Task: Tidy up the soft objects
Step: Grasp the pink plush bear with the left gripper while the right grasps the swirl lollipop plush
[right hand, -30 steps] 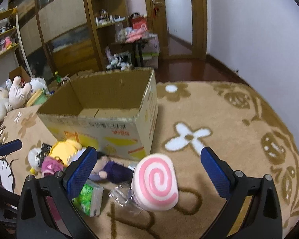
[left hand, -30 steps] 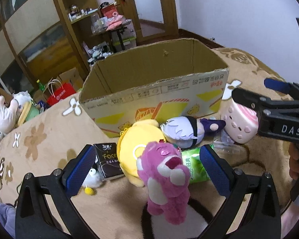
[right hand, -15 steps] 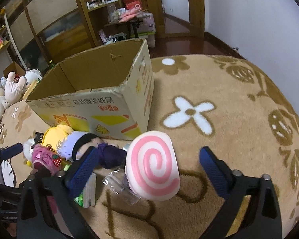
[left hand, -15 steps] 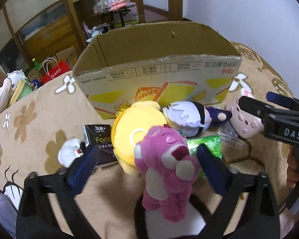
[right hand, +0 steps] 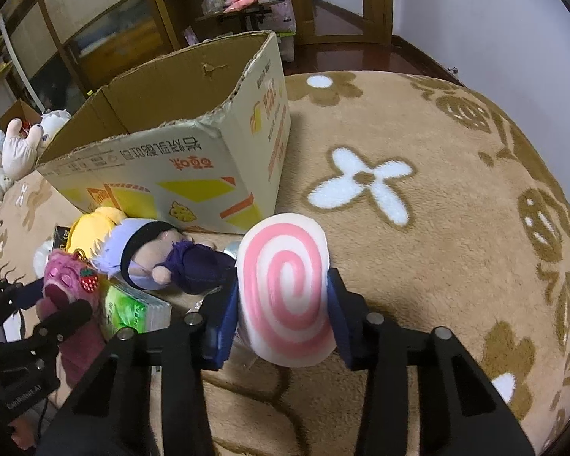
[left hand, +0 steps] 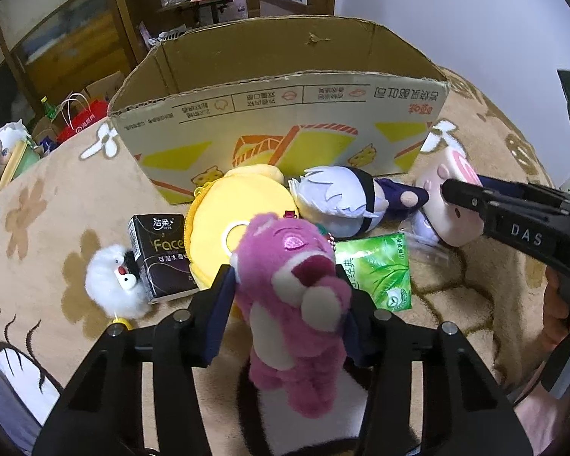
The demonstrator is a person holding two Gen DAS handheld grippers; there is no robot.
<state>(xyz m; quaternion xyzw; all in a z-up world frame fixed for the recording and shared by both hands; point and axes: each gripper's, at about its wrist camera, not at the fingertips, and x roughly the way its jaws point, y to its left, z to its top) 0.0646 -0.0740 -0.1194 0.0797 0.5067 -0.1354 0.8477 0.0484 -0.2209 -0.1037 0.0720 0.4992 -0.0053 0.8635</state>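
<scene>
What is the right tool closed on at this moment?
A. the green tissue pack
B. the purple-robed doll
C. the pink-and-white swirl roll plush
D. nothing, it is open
C: in the right wrist view the right tool has both pads pressed against the sides of the swirl roll plush.

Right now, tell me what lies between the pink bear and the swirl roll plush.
In the left wrist view, the green tissue pack lies between pink bear and swirl roll plush, with crinkled clear plastic beside it.

"Face" shows on the black tissue pack (left hand: 163, 256), "DAS" on the right hand-held gripper (left hand: 456, 193)
</scene>
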